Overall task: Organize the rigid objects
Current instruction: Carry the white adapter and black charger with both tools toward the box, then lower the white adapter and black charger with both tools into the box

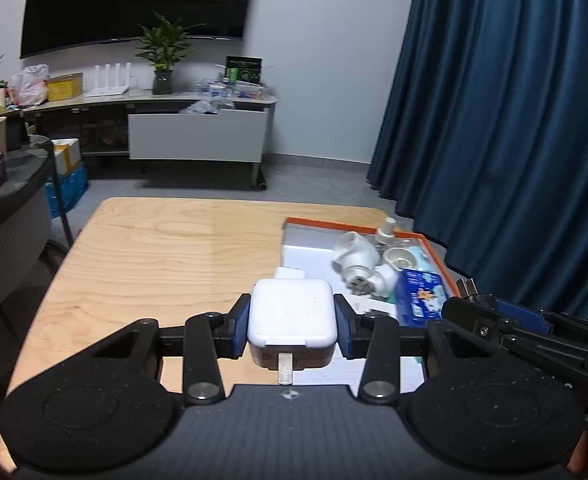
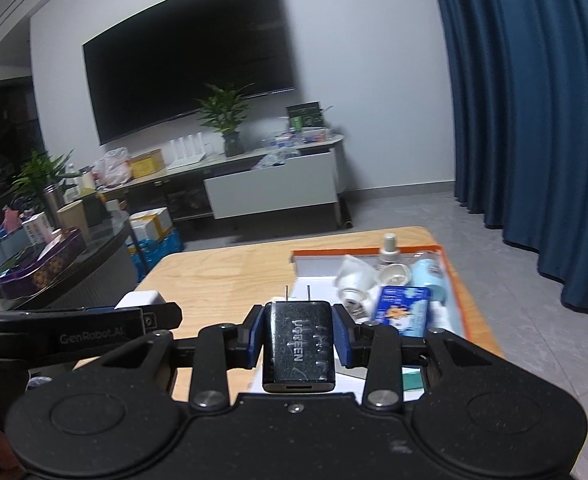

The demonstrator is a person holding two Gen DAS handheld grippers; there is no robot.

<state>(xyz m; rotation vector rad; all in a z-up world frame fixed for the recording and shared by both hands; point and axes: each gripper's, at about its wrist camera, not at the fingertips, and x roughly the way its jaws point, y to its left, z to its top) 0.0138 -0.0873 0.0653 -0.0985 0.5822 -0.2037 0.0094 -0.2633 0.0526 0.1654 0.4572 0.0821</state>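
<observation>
A slip was judged the main risk: the smooth, rounded white plastic charger [image 1: 293,316] was clamped only at its sides by the left gripper [image 1: 293,320], low in the frame's centre. The glossy black rectangular charger [image 2: 298,348] with two thin metal prongs was likewise clenched by the right gripper [image 2: 298,344]. Both were held above the pale wooden table [image 1: 154,260]. The orange-rimmed tray [image 2: 454,280], right of centre, was crowded with white fittings, so tipping was thought possible.
</observation>
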